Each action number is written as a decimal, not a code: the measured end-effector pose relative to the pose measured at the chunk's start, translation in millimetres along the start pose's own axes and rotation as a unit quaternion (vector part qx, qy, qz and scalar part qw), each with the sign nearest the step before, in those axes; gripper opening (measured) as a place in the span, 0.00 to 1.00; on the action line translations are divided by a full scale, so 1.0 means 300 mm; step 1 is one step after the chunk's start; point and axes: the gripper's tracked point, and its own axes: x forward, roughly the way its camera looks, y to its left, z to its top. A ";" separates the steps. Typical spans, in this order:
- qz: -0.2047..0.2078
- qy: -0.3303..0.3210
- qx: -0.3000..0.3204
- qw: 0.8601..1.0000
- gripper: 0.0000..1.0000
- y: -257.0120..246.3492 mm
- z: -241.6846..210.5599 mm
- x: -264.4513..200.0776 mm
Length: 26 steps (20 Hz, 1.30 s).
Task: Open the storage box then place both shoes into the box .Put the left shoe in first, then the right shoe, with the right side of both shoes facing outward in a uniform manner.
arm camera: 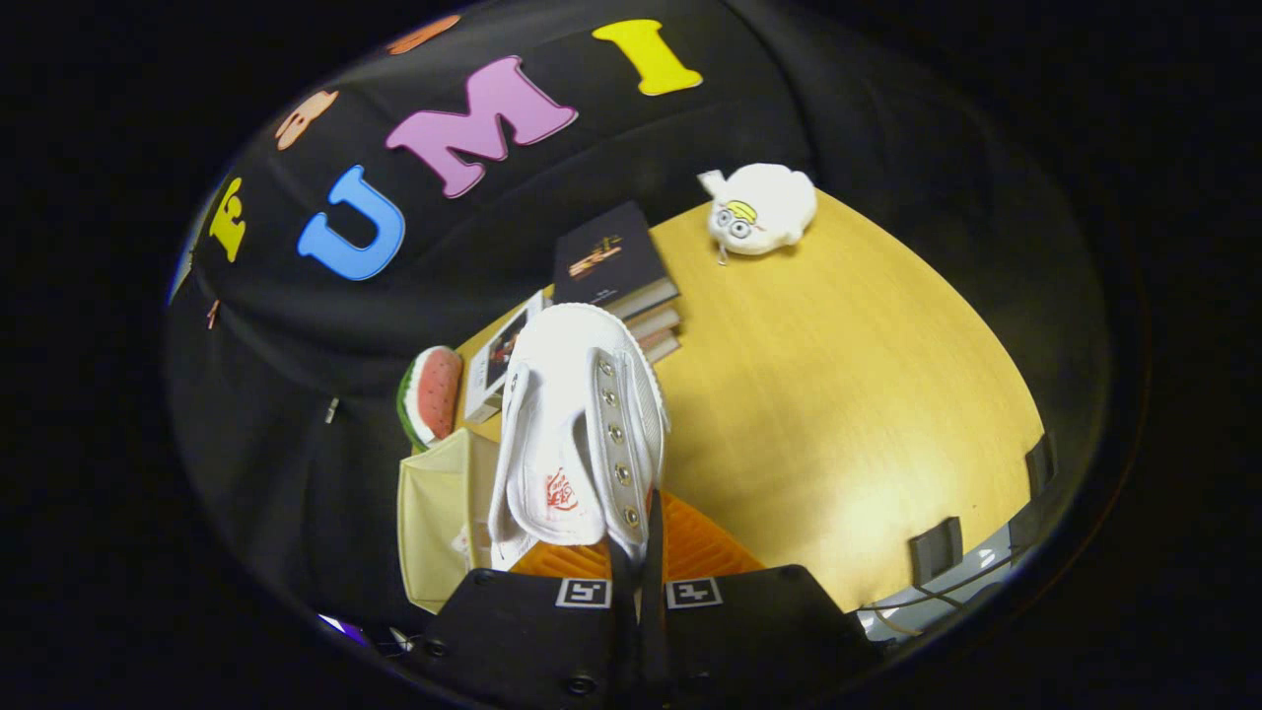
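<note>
The gripper has its two fingers drawn close together, with only a thin gap between them, and they pinch the eyelet edge of a white canvas lace-less shoe at its near end. The shoe hangs lifted above the surface, its long axis running straight away from the fingers, with the rounded toe at the far end, toward the books. Its opening and tongue face the camera; a small red mark shows on the tongue, and a row of metal eyelets runs along the flap that the fingers hold.

Just under the shoe and right behind the fingers lies a ribbed orange surface; whether it belongs to the storage box I cannot tell. Beside it, to the left of the fingers, stands a pale cream storage box with its inside open to view; something small and light lies within, too hidden to name.

All of this rests on a yellow wooden table with a rounded edge. Beyond the shoe's toe sits a stack of books topped by a dark cover. To their left is a watermelon-slice toy. At the table's far side lies a white plush toy with glasses. Black cloth encloses the booth behind the table.
</note>
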 end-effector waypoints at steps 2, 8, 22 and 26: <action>0.022 0.015 -0.012 1.000 0.06 0.151 -0.041 0.025; 0.048 0.076 -0.034 0.995 0.06 0.445 -0.231 0.129; -0.005 0.099 -0.025 0.995 0.32 0.490 -0.331 0.269; -0.008 0.071 -0.073 0.995 0.98 0.506 -0.294 0.241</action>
